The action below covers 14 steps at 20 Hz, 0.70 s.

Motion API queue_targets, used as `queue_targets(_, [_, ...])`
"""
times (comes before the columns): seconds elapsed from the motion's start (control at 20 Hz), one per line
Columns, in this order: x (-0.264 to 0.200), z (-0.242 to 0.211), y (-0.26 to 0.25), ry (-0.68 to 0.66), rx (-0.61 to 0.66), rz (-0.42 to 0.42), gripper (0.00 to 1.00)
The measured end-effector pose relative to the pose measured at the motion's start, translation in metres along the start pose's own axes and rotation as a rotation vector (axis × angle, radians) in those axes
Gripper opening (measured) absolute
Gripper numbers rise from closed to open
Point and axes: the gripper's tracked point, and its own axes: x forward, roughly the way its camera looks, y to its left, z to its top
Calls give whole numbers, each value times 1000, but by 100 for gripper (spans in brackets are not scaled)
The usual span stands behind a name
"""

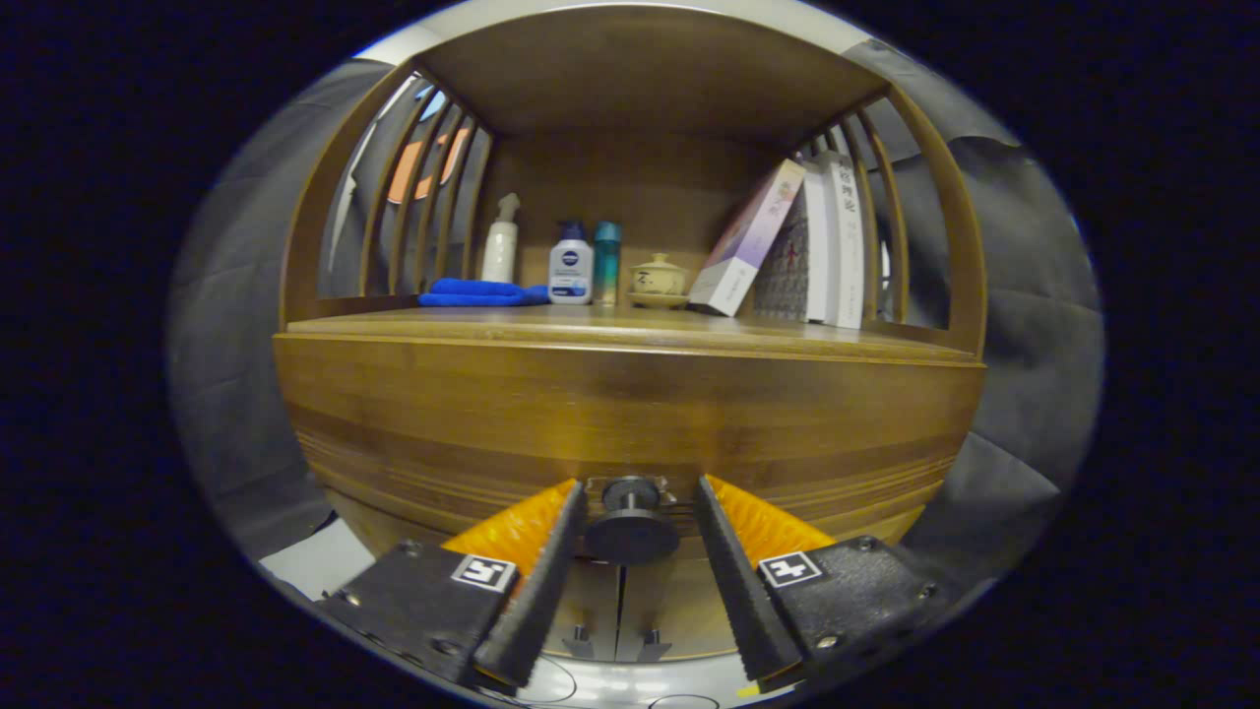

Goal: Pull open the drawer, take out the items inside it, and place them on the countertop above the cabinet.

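At the bottom centre of the frame my gripper stands spread, its fingers flanking the round drawer knob without touching it, so nothing is grasped; the knob sits between the fingertips on the closed drawer front; above, mid-frame, runs the countertop; on it, left to right, I see a blue cloth, a white spray bottle, a white bottle, a teal bottle, a lidded cup and leaning books.
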Motion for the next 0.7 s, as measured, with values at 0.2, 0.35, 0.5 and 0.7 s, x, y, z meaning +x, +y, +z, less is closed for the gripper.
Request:
queue_targets(0.2, [0,-4,2,-9,1,-18,50])
queue_targets(0.35, [-1,-3,0,12,-2,-7,43])
queue_targets(0.5, [-5,-5,1,29,3,-2,39])
queue_targets(0.7, [-27,-11,2,43,2,4,38])
